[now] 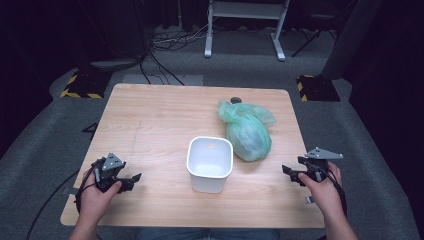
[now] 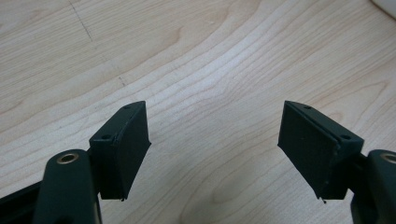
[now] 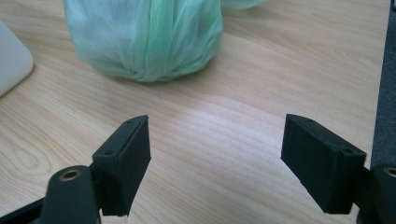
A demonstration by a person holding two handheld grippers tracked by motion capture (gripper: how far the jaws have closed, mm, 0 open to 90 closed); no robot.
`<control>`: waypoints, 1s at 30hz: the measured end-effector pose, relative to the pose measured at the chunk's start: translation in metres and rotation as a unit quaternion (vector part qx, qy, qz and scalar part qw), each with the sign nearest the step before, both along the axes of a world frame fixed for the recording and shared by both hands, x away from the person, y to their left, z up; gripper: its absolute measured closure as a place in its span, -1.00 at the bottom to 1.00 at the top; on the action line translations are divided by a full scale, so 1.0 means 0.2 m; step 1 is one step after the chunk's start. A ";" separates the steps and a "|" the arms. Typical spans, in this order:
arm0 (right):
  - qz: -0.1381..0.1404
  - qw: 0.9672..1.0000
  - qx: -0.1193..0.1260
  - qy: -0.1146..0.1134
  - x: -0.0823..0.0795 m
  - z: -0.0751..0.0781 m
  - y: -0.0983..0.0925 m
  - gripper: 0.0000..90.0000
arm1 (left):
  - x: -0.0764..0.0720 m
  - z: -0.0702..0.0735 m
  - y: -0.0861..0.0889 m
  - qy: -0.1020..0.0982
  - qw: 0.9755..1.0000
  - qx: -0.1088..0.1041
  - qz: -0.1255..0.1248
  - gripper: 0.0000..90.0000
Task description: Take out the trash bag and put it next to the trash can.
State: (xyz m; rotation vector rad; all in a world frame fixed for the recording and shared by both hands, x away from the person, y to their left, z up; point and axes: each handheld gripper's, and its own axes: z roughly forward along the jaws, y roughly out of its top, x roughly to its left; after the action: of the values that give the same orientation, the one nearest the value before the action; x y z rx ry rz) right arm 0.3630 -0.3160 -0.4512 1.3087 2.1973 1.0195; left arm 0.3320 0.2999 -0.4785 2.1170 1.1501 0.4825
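Fingers of left gripper (image 1: pixel 134 178) spread wide, nothing btwn them, just bare worktop (image 1: pixel 160 115) below; sits at near-left corner, pointing twd the bin (image 1: pixel 210 163). Fingers of right gripper (image 1: pixel 289 172) also spread, empty, at near-right edge, aimed left. Green bag (image 1: pixel 246 131), knotted at top, lies on worktop right of centre, touching or just beside the bin's right rear side; in right gripper view bag (image 3: pixel 144 37) is ahead of the fingers, apart from them. White bin upright, mid-worktop, btwn both grippers.
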 end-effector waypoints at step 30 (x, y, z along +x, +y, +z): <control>0.008 0.999 -0.030 0.018 -0.09 -0.25 0.00 -0.59 | 0.00 -0.08 0.03 0.020 1.000 0.022 -0.005 -0.50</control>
State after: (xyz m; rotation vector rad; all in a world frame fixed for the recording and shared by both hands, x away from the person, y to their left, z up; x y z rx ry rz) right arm 0.3450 -0.3162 -0.5004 1.2962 2.2503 0.9349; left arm 0.3321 0.3059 -0.4949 2.1787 1.1596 0.4662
